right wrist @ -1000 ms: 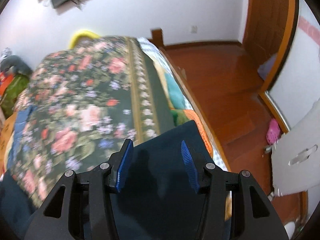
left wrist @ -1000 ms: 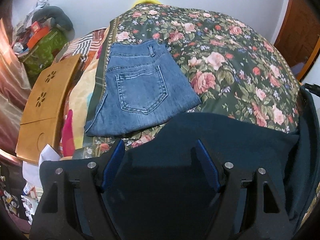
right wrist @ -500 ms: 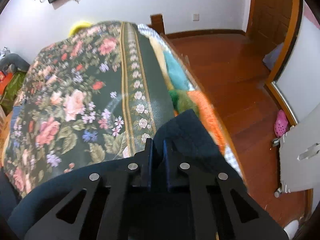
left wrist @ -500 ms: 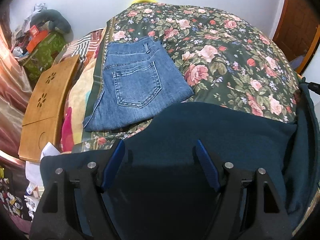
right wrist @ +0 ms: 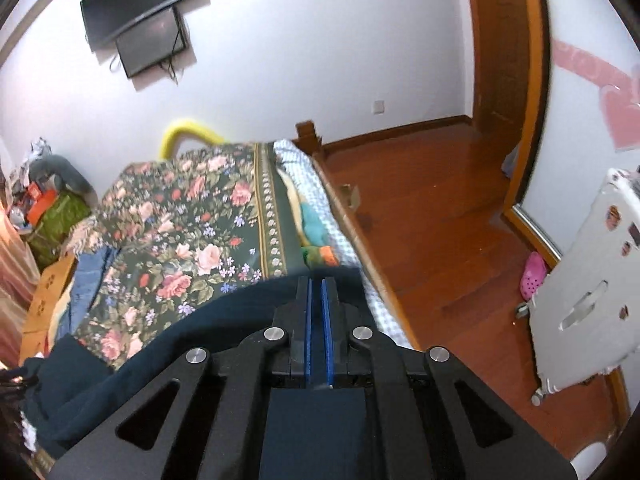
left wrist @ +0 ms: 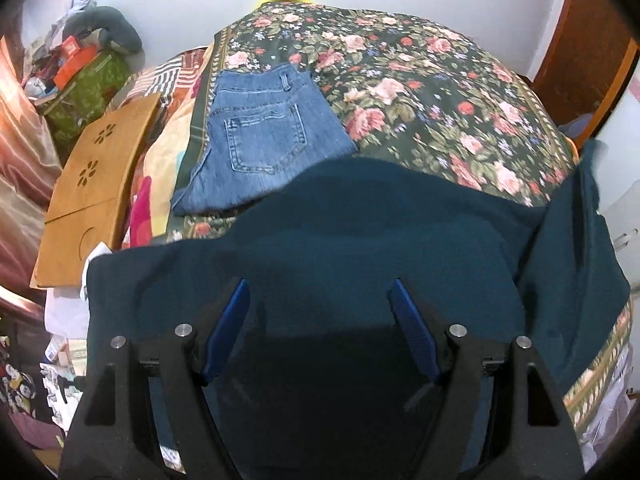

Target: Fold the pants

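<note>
Now, left gripper (left wrist: 318, 332): spread wide over dark teal fabric pants (left wrist: 360, 232)
Right gripper (right wrist: 316, 300): clenched on the pants' edge
Folded blue denim jeans (left wrist: 260, 136): lay beyond, on floral bedspread (left wrist: 440, 80)

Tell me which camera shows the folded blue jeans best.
The left wrist view: the folded blue jeans lie flat on the floral bedspread, back pocket and waistband clear, beyond the dark pants. The right wrist view shows only a thin blue sliver at the bed's left edge.
</note>
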The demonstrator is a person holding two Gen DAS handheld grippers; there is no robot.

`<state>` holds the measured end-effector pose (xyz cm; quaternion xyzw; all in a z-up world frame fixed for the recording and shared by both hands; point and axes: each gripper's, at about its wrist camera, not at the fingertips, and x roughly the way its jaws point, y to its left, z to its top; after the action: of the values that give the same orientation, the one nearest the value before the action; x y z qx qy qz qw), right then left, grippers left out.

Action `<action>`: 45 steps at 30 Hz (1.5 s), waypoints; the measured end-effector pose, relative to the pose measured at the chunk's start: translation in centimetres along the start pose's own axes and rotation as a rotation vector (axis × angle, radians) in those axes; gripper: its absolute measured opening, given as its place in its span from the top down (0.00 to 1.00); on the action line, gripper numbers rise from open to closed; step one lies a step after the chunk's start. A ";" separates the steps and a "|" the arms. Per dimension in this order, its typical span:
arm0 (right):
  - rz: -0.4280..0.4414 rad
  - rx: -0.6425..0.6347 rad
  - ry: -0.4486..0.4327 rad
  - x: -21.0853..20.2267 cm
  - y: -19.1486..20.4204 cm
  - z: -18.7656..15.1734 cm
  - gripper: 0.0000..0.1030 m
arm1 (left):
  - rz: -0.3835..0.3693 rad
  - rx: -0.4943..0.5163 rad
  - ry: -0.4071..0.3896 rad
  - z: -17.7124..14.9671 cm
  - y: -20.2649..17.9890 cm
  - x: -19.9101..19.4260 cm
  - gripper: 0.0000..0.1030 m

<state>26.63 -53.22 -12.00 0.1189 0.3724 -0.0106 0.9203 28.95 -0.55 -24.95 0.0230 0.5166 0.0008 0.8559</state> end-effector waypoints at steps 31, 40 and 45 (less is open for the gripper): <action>-0.007 -0.080 0.330 22.6 7.2 -3.5 0.47 | 0.039 -0.061 0.002 2.9 1.4 5.4 0.23; -0.023 -0.058 0.308 19.5 5.2 -4.4 0.87 | 0.018 -0.047 -0.005 2.3 0.8 4.4 0.23; -0.002 -0.038 0.237 14.6 4.4 -3.5 0.88 | 0.025 -0.036 -0.006 1.3 0.6 2.8 0.23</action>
<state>35.24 -47.13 -23.59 0.1014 0.4787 0.0095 0.8720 31.39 0.08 -26.81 0.0139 0.5135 0.0207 0.8577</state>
